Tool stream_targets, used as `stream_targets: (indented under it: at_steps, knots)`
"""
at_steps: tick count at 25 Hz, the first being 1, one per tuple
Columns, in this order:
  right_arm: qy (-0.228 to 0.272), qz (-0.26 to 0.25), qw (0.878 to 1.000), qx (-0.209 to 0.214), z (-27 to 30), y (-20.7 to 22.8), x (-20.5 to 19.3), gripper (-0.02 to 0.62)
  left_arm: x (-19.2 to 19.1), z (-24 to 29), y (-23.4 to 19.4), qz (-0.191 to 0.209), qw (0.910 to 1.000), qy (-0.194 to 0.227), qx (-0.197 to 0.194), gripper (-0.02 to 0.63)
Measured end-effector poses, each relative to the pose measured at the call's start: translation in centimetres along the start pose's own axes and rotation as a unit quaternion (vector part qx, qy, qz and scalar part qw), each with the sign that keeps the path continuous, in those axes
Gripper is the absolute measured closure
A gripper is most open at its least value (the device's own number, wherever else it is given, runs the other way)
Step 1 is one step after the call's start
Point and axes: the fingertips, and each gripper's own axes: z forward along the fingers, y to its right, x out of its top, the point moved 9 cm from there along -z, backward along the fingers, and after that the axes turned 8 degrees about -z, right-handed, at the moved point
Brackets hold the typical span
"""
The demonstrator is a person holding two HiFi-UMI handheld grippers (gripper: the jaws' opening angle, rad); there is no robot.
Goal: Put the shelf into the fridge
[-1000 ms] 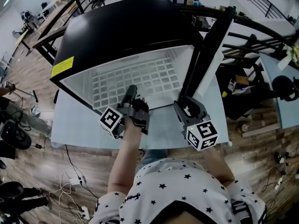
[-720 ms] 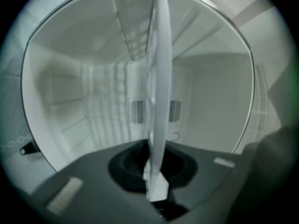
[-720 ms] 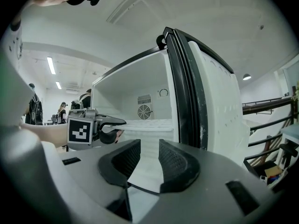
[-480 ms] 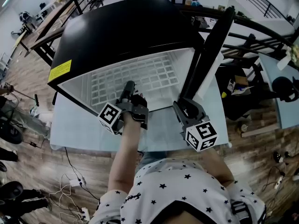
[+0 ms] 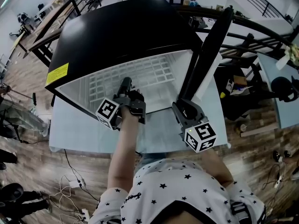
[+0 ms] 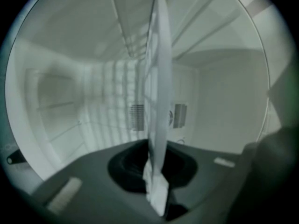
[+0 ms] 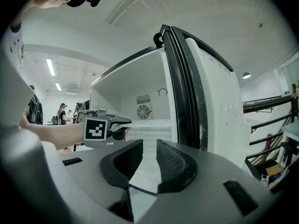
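Fridge point(image 5: 126, 27) is standing on the pale table point(image 5: 79, 129), black casing toward the head camera. Its door point(image 5: 211, 45) is hanging open on the right side.

Shelf point(image 5: 152, 73), a white grid panel, is lying flat inside the white compartment at roughly mid height. Almost all of it is sitting within the cabinet, and only its near edge is reaching the opening.

Left gripper point(image 5: 125, 88) is reaching into the opening and clamping the near edge of the shelf. In the left gripper view the panel is showing edge-on, pinched between the two dark pads, with the rear wall vents behind it.

Right gripper point(image 7: 148, 157) is hovering outside the fridge, low by the foot of the door and above the table. Its jaws are closing, a clear gap is showing between the ribbed pads, and nothing is sitting between them; only the table surface is showing through.

Right gripper view is also showing the round fan grille point(image 7: 144, 111) on the back wall.
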Motion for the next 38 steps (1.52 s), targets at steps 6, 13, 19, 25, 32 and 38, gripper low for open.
stream_targets:
  at_steps: [6, 13, 19, 25, 32, 38]
  knots:
    - [0.001, 0.004, 1.0, 0.0, 0.0, -0.2, 0.0, 0.503, 0.1, -0.2, 0.1, 0.004, 1.0, -0.003, -0.005, 0.568]
    - [-0.001, 0.005, 1.0, 0.008, -0.2, -0.5, -0.1, 0.503, 0.2, 0.1, -0.1, 0.023, 0.9994, -0.004, -0.024, 0.56]
    - [-0.007, 0.007, 1.0, 0.009, -1.2, -0.8, -0.4, 0.503, -0.7, -0.7, 0.8, 0.065, 0.9963, -0.039, -0.042, 0.434]
    - [-0.006, 0.004, 1.0, 0.016, -2.4, -1.7, -0.4, 0.503, -2.1, -2.9, 1.2, 0.111, 0.9924, -0.05, -0.022, 0.425]
    - [-0.005, 0.001, 1.0, 0.023, -4.3, -2.9, -0.3, 0.503, -3.2, -6.6, 2.1, 0.175, 0.9827, -0.059, -0.015, 0.429]
    - [-0.004, 0.001, 1.0, 0.029, -6.1, -4.3, -0.4, 0.503, -5.2, -10.5, 3.2, 0.3, 0.9511, -0.072, 0.012, 0.573]
